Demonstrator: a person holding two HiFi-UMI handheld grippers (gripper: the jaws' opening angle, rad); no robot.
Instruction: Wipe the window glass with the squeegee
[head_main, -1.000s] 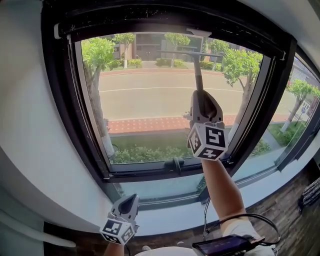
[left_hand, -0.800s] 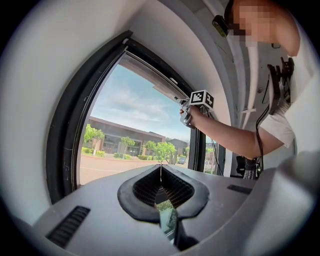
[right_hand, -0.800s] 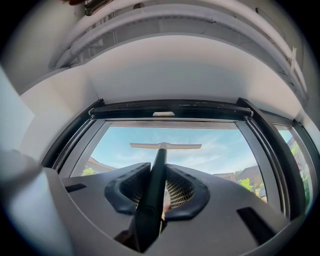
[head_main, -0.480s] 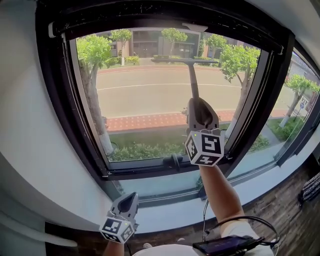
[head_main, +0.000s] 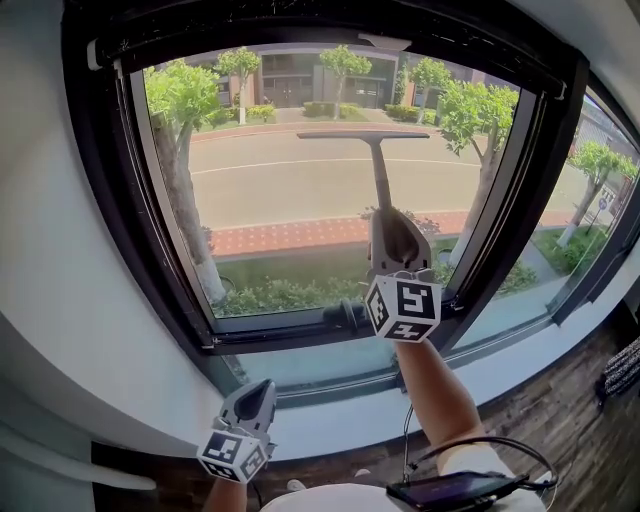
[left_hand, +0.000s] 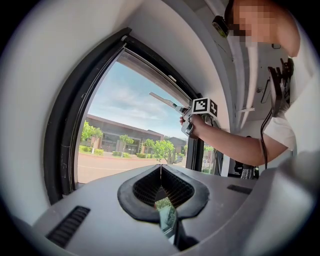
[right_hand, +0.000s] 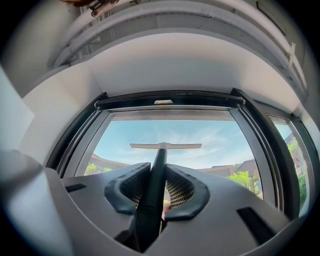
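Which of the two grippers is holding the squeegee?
The right gripper: its jaws are clamped on the handle of the squeegee, raised at the window glass. The left gripper hangs low, jaws together with nothing between them.

A pale sill (head_main: 340, 425) runs along the wall under the black-framed window glass (head_main: 290, 200), curving away to the right below the side pane. Beneath it lies a dark wood-plank floor (head_main: 570, 430). At the floor's right edge rests a dark, striped thing (head_main: 626, 384), too cut off to tell what it is.
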